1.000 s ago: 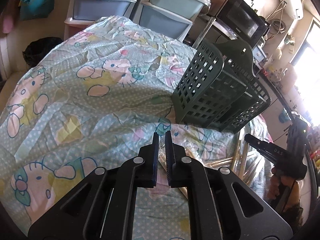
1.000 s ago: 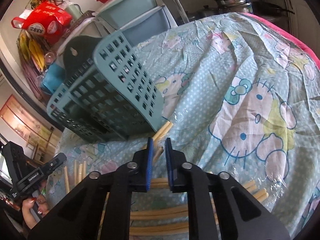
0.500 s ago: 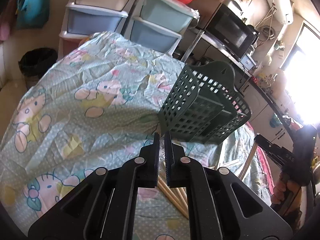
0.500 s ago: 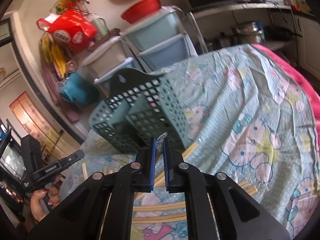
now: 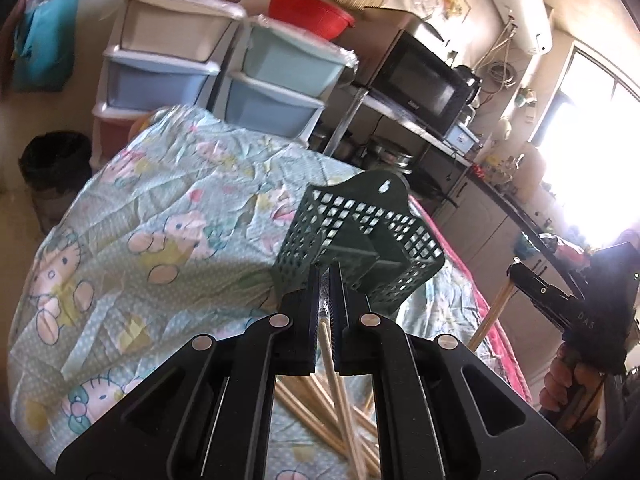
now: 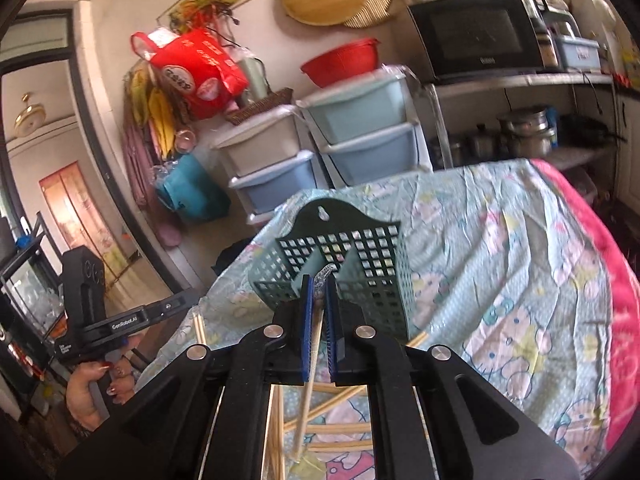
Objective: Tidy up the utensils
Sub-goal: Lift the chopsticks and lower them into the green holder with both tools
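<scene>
Both grippers have lifted: left gripper (image 5: pixel 324 300) and right gripper (image 6: pixel 317 304) each keep fingers clamped on a wrapped wooden chopstick (image 6: pixel 306 392), now poised before the dark green slotted plastic holder (image 6: pixel 340 256), ready for dropping in.

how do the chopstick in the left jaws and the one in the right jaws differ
The left gripper grips its chopstick at the bare upper end. The right gripper holds its chopstick in a clear wrapper that pokes out above the jaws. Both are pale wood, hanging over the chopsticks on the table before the green caddy.
</scene>
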Available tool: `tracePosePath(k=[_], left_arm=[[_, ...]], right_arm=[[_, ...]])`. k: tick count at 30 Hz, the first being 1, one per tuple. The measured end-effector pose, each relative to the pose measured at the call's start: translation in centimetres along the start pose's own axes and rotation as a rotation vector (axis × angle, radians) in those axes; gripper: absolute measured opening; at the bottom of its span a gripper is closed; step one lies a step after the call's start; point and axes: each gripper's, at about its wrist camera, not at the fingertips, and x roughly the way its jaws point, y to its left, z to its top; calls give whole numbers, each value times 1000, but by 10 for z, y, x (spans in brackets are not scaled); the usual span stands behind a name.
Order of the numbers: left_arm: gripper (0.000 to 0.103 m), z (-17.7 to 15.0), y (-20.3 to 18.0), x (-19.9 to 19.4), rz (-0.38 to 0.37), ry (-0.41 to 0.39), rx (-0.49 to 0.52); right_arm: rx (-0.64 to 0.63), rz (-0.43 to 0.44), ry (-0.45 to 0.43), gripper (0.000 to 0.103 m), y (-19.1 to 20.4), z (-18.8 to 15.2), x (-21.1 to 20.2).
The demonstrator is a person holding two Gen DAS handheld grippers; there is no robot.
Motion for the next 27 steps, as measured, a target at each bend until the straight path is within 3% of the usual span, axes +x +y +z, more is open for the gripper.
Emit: tracePosePath(k=[15, 27], left_arm=[[3, 28, -46, -4, -109, -40, 69], [2, 63, -79, -16, -185, -111, 121]], right_arm=[[-102, 27, -34, 6, 29, 22, -6], [-137, 26, -110, 6, 39, 50, -14]])
